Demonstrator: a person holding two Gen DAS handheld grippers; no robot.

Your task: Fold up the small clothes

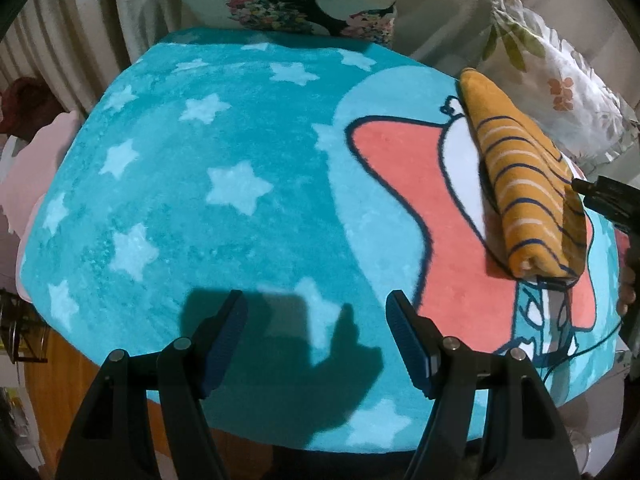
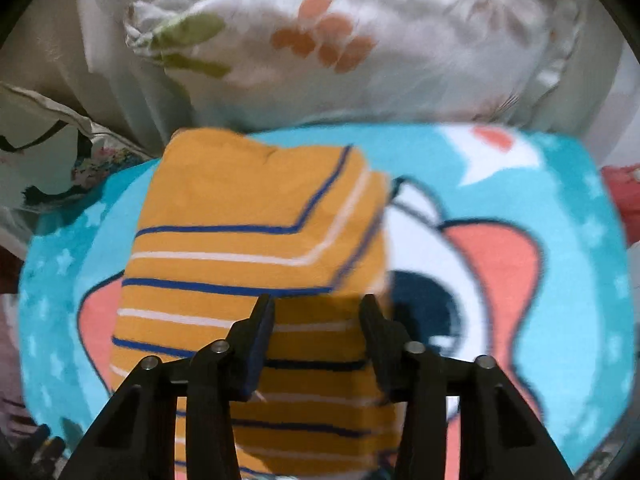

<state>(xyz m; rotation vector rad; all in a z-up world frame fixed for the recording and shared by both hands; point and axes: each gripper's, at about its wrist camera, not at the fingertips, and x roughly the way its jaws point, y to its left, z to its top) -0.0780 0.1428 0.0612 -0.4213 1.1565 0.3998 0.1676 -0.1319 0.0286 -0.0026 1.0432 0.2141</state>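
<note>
Folded cloth, mustard yellow with thin navy and white stripes (image 2: 248, 248), lies as a compact bundle on the turquoise plush blanket (image 1: 192, 168) that carries everything here. In our left wrist view the garment (image 1: 524, 184) sits near the blanket's right edge, on top of the coral and white cartoon figure (image 1: 400, 184) printed there, its long side running from the far edge toward the near one, with a rolled fold showing at the near end. In our right wrist view it reaches from under the tongs toward the far edge of the blanket, its upper layer folded over at a slant.

Our right gripper (image 2: 318, 304) hangs directly over the near half of the garment, its jaws apart with striped cloth showing in the gap; we cannot tell whether the pads touch the cloth, and the picture is blurred. Its dark body (image 1: 608, 200) shows at the right of the left wrist view, just beside the bundle.

Our left gripper (image 1: 316, 312) is released, jaws wide apart and holding nothing, above the starred turquoise area near the near edge, well apart from the garment, with its shadow on the plush beneath.

Beyond the far edge lie a white pillow with orange flowers and green leaves (image 2: 360, 40) and a white floral cushion with a black pattern (image 1: 288, 4).
</note>
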